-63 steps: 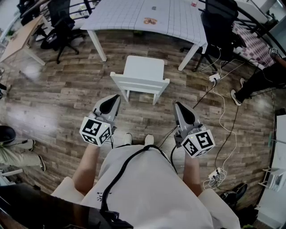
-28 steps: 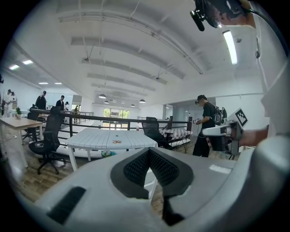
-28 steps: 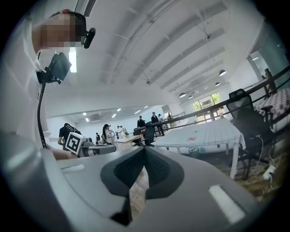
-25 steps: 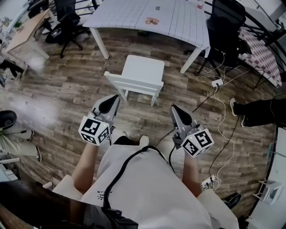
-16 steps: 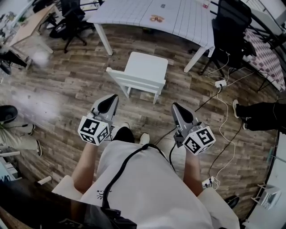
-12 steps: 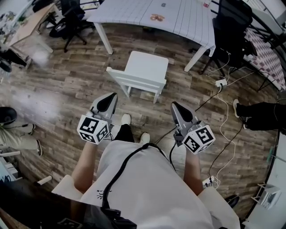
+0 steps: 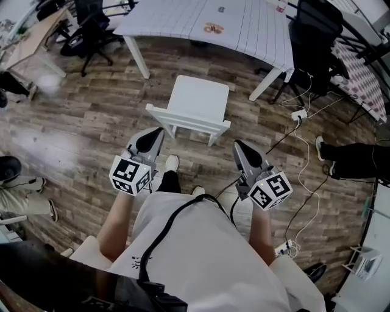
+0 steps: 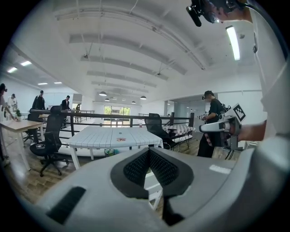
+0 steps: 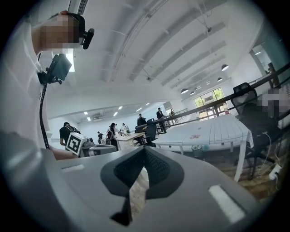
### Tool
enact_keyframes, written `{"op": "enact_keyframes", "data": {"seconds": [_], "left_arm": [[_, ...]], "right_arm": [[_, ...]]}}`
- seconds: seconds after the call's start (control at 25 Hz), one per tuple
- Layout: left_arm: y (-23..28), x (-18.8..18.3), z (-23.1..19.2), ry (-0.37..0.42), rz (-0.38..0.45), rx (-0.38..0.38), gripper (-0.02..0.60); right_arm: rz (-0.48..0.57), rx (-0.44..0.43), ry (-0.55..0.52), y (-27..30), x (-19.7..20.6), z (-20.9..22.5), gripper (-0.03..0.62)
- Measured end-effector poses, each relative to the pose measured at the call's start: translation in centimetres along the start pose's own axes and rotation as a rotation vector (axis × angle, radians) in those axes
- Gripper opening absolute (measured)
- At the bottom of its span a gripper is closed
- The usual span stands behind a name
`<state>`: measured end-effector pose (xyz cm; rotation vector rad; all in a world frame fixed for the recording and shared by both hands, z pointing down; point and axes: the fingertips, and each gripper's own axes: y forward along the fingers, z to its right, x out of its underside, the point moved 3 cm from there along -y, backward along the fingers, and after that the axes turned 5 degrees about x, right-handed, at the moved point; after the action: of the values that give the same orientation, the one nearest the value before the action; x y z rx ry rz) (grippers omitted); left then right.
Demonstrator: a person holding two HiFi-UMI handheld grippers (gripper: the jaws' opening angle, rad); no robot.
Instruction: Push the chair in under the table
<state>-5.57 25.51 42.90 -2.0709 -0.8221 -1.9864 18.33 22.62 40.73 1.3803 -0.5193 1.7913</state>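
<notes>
Where wood floor (image 7: pixel 91 122) runs, white chair (image 7: pixel 198 100) nr table (image 7: pixel 177 18), open office.

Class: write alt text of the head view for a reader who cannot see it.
Seen from above, a white chair stands on a wooden floor, its backrest on the near side, apart from the white table beyond it. The left gripper and right gripper, both shut and empty, point at the chair without touching it.

We stand on a wood-plank floor (image 7: pixel 85 122). On it rest a white chair (image 7: pixel 198 100), just short of the white tabletop (image 7: pixel 177 18), a black office chair (image 7: pixel 311 36) at its right end, and trailing white cables (image 7: pixel 303 152). A small brownish item (image 7: pixel 212 28) lies on the tabletop.
</notes>
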Motion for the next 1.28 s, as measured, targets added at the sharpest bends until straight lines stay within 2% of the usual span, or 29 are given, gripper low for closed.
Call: {"op": "enact_keyframes", "data": {"seconds": [0.36,0.44,0.56,0.68,0.8,0.92,1.28], "left_arm": [[4.2,-2.9,-8.4,0.068,-0.021,0.086,0.006],[5.0,-2.6,-9.5,0.098,-0.063,0.148,0.006],[5.6,-0.9,-10.9,0.143,-0.159,0.273,0.006],[5.9,0.7,-13.0,0.177,-0.226,0.338,0.008],[6.1,1.4,-14.9,0.218,-0.251,0.379,0.008],[6.3,1.7,-16.5,0.215,-0.239,0.413,0.008],[6.0,1.0,-18.2,0.187,-0.194,0.414,0.008]], "right_arm": [[0.005,0.079,-0.04,7.9,-2.3,0.8,0.006],[-0.042,0.125,-0.09,9.4,-1.7,1.4,0.006],[-0.154,0.196,-0.232,11.9,0.0,1.9,0.006],[-0.229,0.225,-0.308,14.4,1.1,1.4,0.006],[-0.228,0.255,-0.287,16.2,1.1,1.3,0.006],[-0.204,0.283,-0.25,17.5,1.0,1.2,0.006],[-0.158,0.286,-0.167,18.7,1.1,0.4,0.006]]}}
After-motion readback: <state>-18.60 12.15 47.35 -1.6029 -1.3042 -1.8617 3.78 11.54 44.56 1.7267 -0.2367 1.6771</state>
